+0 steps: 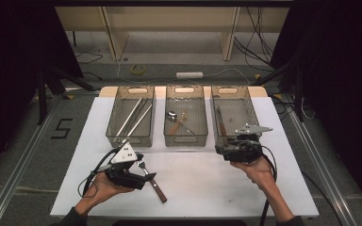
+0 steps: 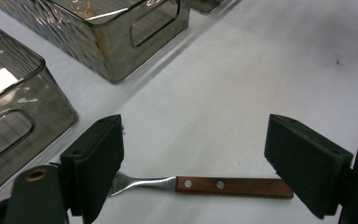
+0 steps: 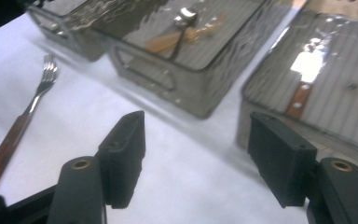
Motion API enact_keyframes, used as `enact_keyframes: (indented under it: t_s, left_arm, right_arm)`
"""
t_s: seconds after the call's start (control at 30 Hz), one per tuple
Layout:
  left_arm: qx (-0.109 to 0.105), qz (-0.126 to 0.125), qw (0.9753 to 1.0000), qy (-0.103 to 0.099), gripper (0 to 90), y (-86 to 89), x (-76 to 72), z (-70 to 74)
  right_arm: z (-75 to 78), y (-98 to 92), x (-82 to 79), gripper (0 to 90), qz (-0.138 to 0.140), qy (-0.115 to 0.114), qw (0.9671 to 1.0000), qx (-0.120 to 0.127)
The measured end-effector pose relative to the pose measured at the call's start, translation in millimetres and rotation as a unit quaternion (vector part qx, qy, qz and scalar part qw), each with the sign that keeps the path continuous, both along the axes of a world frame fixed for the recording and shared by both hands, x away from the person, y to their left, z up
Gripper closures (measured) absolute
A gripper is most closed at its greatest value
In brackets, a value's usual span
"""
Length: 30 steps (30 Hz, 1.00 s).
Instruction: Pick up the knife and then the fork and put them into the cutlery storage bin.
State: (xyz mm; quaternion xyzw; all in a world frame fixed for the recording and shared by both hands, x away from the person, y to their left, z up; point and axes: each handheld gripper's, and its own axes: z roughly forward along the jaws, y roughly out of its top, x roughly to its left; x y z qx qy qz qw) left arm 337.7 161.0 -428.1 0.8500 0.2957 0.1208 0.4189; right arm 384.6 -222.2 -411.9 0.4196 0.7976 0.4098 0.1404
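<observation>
The left gripper [image 2: 193, 168] hovers with jaws spread wide astride the wooden-handled steel fork [image 2: 200, 185], ready to close. The right gripper [image 3: 196, 154] waits wide open and empty by the smoky plastic bins [image 3: 200, 100].

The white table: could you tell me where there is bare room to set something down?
The white table is bare between the fork and the right gripper, in front of the middle bin. The far edge is crowded by three bins; the left gripper hovers over the fork.

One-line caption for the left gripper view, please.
Open left tongs straddle a wooden-handled fork lying flat on the white table, smoky plastic bins behind.
</observation>
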Motion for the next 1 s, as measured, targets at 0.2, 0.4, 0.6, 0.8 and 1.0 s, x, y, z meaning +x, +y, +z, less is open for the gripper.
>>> enact_keyframes:
  t_s: [0.2, 0.4, 0.6, 0.8, 1.0]
  left_arm:
    - [0.012, -0.006, 0.9999, 0.009, 19.3, 1.0, 1.7, 0.1]
    - [0.039, -0.018, 0.9990, 0.011, 19.7, -0.9, 5.2, 0.7]
    - [0.073, -0.051, 0.9958, 0.021, 21.4, -5.9, 10.3, 1.4]
    - [0.116, -0.084, 0.9891, 0.036, 21.8, -14.2, 15.3, -2.1]
    - [0.122, -0.080, 0.9886, 0.039, 27.9, -18.0, 23.7, -4.6]
  right_arm:
    - [-3.7, 13.4, -15.4, 36.6, 0.021, -0.004, 0.9998, -0.007]
    - [-7.9, 18.2, -19.8, 35.2, 0.029, 0.000, 0.9995, -0.010]
    - [-9.9, 17.8, -23.2, 35.2, 0.033, 0.002, 0.9994, -0.008]
    - [-11.9, 16.0, -24.2, 35.2, 0.034, 0.006, 0.9994, -0.007]
    - [-13.1, 16.1, -25.1, 35.2, 0.035, 0.006, 0.9993, -0.009]
